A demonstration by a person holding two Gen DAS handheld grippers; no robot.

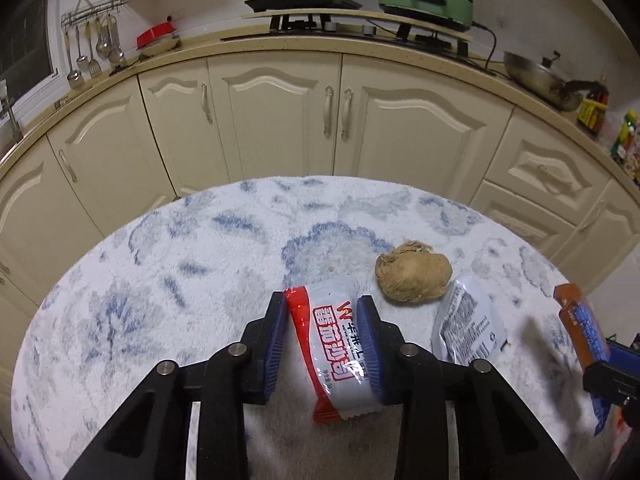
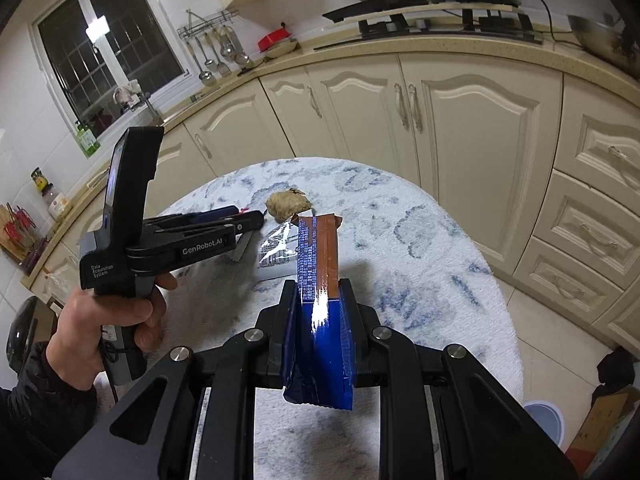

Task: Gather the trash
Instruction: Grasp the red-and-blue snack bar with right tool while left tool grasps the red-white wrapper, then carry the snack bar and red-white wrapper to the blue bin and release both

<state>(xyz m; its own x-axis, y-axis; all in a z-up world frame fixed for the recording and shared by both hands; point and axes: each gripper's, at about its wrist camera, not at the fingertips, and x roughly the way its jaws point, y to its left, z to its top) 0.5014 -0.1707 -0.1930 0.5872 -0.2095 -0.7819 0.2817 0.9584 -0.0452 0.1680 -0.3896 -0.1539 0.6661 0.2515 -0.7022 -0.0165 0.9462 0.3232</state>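
While its blue pads press both sides of a red-and-white wrapper (image 1: 334, 354), the left gripper (image 1: 325, 322) grips it over the towel-covered table (image 1: 160, 280). Right gripper (image 2: 318, 300) clamps a blue-and-brown wrapper (image 2: 318, 280), held off the surface. Beyond them: silver wrapper (image 1: 468, 324), crumpled brown paper wad (image 1: 412, 276).

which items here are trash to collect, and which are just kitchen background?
Job items:
red-white wrapper, between the left gripper's fingers
blue-brown wrapper, in the right gripper
silver wrapper
brown paper wad

Background:
green cooker
frying pan
hanging utensils
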